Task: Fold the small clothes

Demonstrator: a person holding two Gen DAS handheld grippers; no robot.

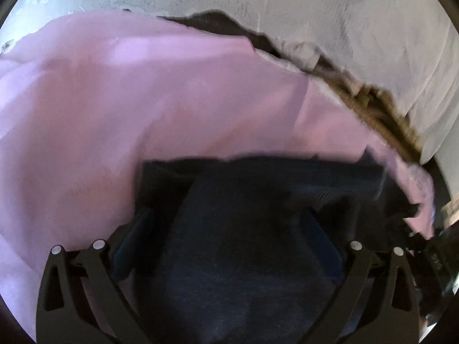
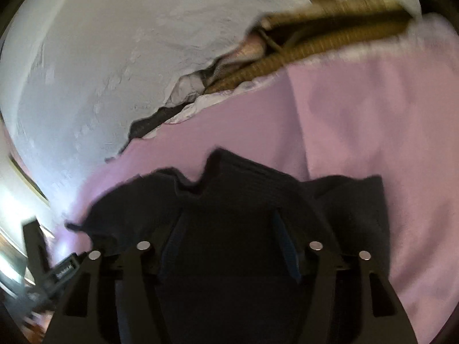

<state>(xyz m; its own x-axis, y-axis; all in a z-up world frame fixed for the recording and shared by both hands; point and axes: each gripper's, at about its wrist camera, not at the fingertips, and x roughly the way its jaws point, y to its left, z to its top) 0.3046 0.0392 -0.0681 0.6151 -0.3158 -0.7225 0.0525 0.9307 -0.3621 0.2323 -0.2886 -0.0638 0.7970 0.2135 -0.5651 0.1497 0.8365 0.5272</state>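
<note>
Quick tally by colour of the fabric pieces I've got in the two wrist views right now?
Dark navy garment: 1, between the fingers of both grippers
Pink sheet: 1, under the garment
White textured cover: 1, beyond the pink sheet
Total: 3

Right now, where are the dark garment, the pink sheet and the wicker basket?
dark garment (image 1: 243, 258): left wrist view, its middle between the tongs.
pink sheet (image 1: 114, 114): left wrist view, open flat area.
wicker basket (image 2: 330, 48): right wrist view, woven rim.
</note>
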